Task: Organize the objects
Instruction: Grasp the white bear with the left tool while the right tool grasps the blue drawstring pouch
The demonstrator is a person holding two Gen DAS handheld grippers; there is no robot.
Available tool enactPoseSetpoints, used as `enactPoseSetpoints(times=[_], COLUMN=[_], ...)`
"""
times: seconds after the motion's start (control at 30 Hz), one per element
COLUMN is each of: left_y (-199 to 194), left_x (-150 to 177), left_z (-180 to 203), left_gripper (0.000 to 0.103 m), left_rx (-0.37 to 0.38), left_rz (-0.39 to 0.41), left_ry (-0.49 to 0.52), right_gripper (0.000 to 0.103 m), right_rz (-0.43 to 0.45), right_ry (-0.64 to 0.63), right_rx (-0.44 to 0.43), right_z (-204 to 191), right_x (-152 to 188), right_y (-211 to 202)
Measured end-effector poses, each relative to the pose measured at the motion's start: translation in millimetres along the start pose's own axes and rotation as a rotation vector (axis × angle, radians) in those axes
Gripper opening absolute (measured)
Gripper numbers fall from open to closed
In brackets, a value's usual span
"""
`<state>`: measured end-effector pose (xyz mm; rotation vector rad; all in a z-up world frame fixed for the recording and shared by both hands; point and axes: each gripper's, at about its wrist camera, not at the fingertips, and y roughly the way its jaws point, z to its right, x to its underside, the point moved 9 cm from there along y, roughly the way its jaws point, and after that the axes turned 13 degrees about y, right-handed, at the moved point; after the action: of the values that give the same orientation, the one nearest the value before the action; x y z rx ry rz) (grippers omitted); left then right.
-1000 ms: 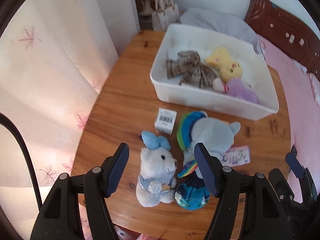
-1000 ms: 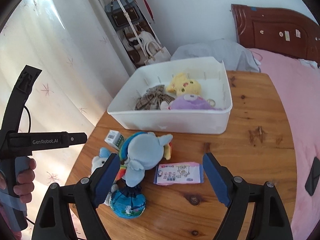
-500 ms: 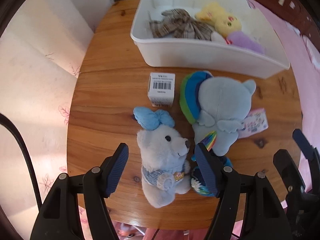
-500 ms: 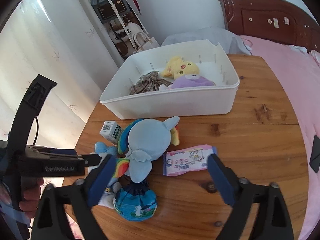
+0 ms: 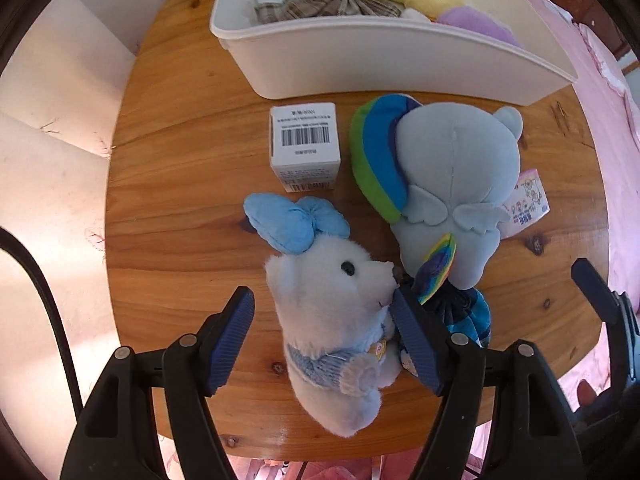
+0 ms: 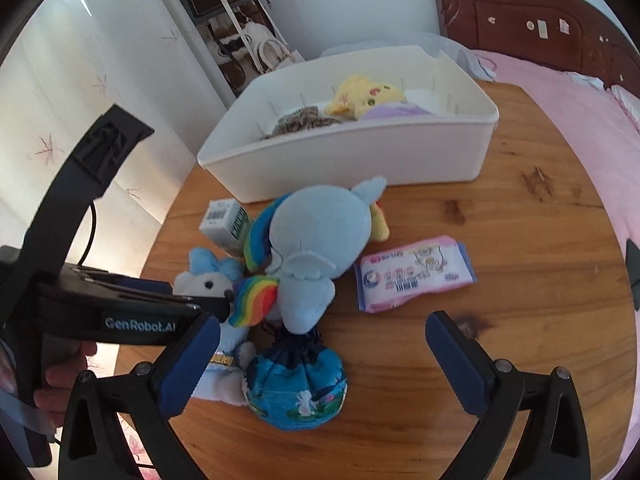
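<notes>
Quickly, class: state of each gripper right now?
Left gripper: open, straddling the white plush bear with blue bow, not gripping.
Right gripper: open, holding nothing.

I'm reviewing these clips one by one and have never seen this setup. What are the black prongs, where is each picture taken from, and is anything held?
No robot here: a person holds a two-finger gripper in each hand, with a fisheye camera on each looking along the fingers. The left wrist view shows the left gripper, open, its blue pads either side of a white teddy bear but not yet closed on it. The right wrist view shows the right gripper, open and holding nothing. On the round wooden table also lie a blue pony plush, a small barcode box, a pink tissue pack, a blue drawstring pouch, and a white bin already holding some toys.
</notes>
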<state>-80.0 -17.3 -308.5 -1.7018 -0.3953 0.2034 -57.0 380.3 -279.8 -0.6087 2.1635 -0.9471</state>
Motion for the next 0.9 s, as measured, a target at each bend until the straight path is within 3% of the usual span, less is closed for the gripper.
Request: enactPoseSetpoints(times=[0.33,0.57,0.9], left_y=[18,36,35], left_x=[3,18,23], left_z=[-9,-25,-29], left_gripper=[0.076,0.075,0.068], left_rx=[0.059,0.011,0.019], left_rz=[-0.041,-0.113,-0.088], left_ry=[-0.018,-0.043,-0.023], right_gripper=[0.103,0.103,0.103], right_rz=[-0.049,-0.093,-0.182], right_ry=[0.010,0.019,0.011], right_rx=[0.014,0.035,0.081], right_z=[1,2,6], right_x=[22,37,57], right_y=[10,17,32])
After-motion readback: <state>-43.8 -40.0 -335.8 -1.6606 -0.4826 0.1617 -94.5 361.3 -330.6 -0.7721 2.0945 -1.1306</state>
